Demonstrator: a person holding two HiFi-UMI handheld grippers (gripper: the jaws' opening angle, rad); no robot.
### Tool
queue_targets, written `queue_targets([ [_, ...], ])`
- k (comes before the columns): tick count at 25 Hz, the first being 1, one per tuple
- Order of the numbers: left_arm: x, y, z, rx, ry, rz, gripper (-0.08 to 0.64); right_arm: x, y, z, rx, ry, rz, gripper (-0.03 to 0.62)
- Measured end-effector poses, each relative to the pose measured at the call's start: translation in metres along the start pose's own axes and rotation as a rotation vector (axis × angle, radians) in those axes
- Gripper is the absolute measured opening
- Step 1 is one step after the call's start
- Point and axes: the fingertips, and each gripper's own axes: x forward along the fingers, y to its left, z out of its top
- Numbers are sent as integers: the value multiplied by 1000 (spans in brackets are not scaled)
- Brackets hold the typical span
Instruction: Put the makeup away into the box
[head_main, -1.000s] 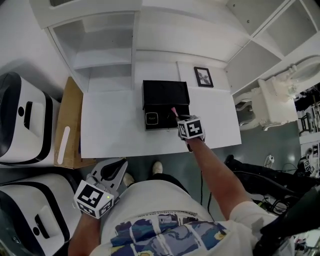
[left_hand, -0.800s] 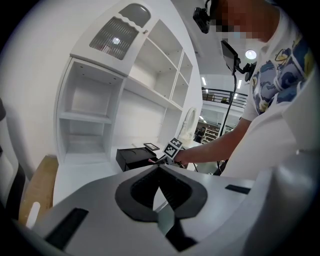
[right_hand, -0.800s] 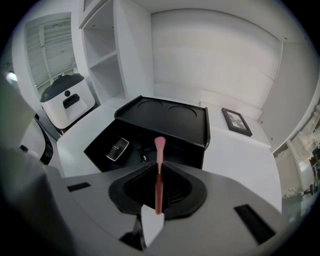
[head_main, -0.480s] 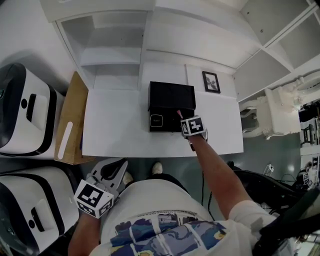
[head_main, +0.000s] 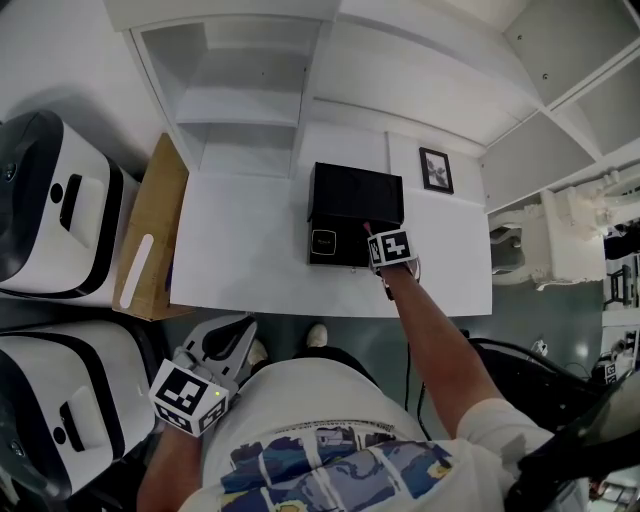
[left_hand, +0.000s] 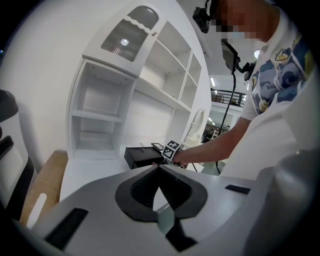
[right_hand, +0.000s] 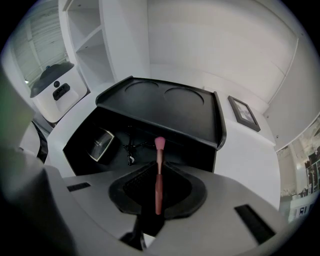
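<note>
Black box (head_main: 356, 195) on white desk (head_main: 240, 250). Pink brush (right_hand: 158, 186), paler pink tip. Right hand-held gripper (right_hand: 159, 164) grey, black pads; its cube (head_main: 390, 247) has black-and-white squares. Black-framed picture (head_main: 436, 170) right of box. Brown board (head_main: 150, 240) left of box. White shelves (head_main: 250, 100) behind box.

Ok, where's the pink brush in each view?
Head view: brush near centre, tiny, over the box front.
Left gripper view: too small to make out; it would be by the box.
Right gripper view: lower centre, clamped upright in the right gripper.
Shared landmark: the black box.
</note>
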Motion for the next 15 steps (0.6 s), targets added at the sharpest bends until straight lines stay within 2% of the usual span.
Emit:
queue_targets([
  [15,4,2,2,-5,7,12,14,4,2,1,-27,30,2,67],
])
